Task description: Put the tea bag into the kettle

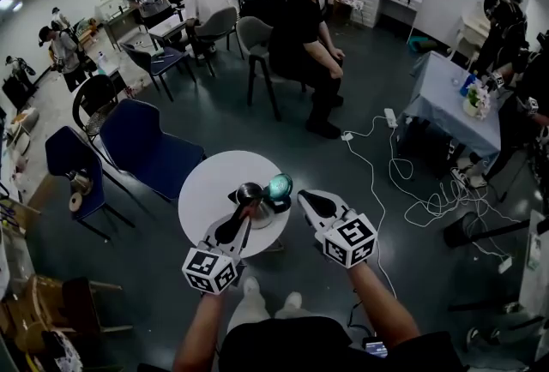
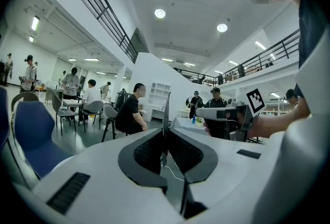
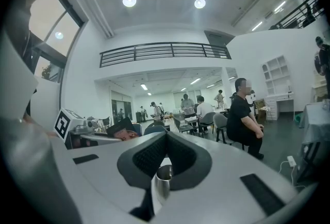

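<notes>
One tea bag, and it's up off the table, pinched in the left gripper. The left gripper view shows it edge-on, a thin flat sliver standing straight up between the pads, with a fine string trailing below. That gripper's jaws are clamped tight on it, no gap showing.

One kettle, shiny metal with a dark round top, sits at the near right of the table, and the left gripper's tip hangs right over it. A glossy teal object sits just beside the kettle on its right; I can't tell whether it belongs to the kettle.

The right gripper comes in from the right, its tip close to that teal piece. In its own view the pads are pressed together tip to tip, with nothing held at the tip. A shiny metal part shows in the slot beneath them; I cannot tell whether it's pinched there.

All of this is on one small round white table, otherwise bare. Around it is a dark grey floor, with two blue chairs to the left. White cables snake across the floor on the right toward a cloth-covered table. A person in black sits on a grey chair beyond, and more people work at desks at the back of a big, high-ceilinged hall.
</notes>
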The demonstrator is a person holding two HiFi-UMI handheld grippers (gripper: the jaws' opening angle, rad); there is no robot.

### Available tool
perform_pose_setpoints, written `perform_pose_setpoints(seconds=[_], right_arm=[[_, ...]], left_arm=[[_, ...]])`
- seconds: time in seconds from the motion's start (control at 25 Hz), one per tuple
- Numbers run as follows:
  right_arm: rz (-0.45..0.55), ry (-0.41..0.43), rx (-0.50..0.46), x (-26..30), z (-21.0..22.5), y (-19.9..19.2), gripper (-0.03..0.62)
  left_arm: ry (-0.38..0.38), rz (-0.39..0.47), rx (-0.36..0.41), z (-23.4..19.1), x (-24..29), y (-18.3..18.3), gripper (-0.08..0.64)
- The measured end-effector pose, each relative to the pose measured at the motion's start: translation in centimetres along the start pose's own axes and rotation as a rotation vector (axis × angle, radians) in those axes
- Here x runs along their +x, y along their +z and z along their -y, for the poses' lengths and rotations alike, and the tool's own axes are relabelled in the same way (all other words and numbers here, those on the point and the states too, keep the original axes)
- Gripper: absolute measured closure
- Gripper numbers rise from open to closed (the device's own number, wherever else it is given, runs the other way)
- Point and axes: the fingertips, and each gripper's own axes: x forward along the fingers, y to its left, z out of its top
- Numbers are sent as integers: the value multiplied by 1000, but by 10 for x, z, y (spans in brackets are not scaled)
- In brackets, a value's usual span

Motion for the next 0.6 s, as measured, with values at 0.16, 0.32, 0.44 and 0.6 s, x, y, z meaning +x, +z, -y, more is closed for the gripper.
perform_pose_setpoints(seconds=[0.16, 0.32, 0.44, 0.6], right_arm=[[4, -17, 4, -2, 6, -2, 577], [2, -44, 13, 2, 9, -1, 577], [-2, -58, 14, 10, 9, -1, 577], [-3, -80, 13, 20, 10, -2, 576]], left_arm=[[-18, -9, 8, 3, 9, -4, 518], [-33, -33, 12, -5, 18, -7, 518], [-47, -18, -37, -18, 22, -4, 517], [-59, 4, -42, -35, 27, 3, 518]])
